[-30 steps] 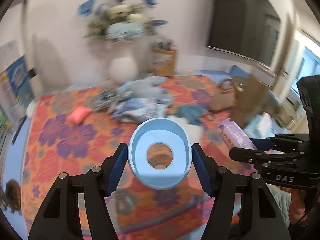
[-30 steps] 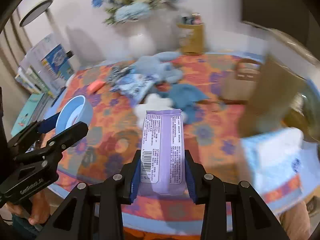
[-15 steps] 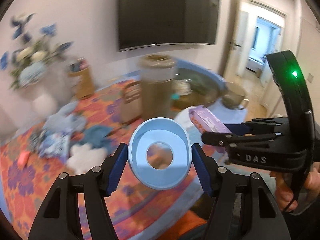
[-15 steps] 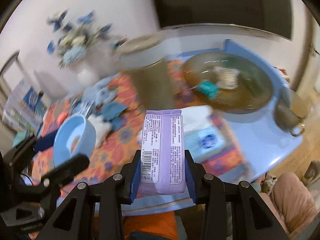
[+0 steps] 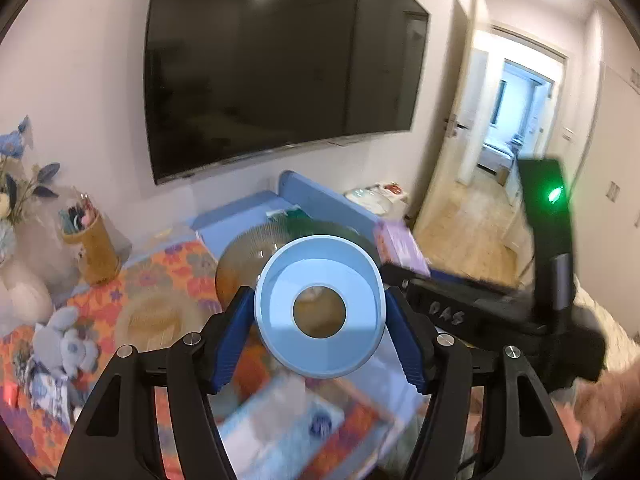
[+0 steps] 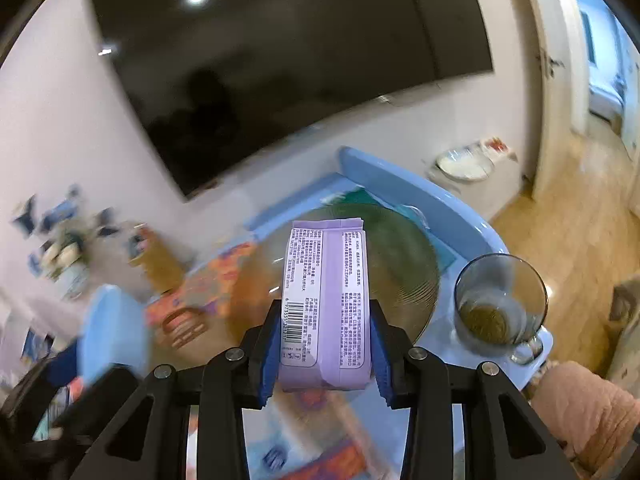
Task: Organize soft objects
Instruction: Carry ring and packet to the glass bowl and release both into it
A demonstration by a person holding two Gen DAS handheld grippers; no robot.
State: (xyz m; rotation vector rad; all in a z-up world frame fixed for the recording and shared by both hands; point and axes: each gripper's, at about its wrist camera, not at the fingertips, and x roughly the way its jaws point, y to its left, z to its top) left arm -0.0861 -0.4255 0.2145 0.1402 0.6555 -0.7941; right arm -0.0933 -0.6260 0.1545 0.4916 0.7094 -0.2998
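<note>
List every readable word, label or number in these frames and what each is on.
"DAS": handwritten on the side of the right gripper, seen in the left wrist view.
Barcode with digits on the purple pack: too small to read reliably.
Dense printed columns on the same pack: too small to read.
Blue ring in the left gripper: no text.

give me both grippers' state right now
left gripper: closed on the blue ring
right gripper: closed on the purple pack
</note>
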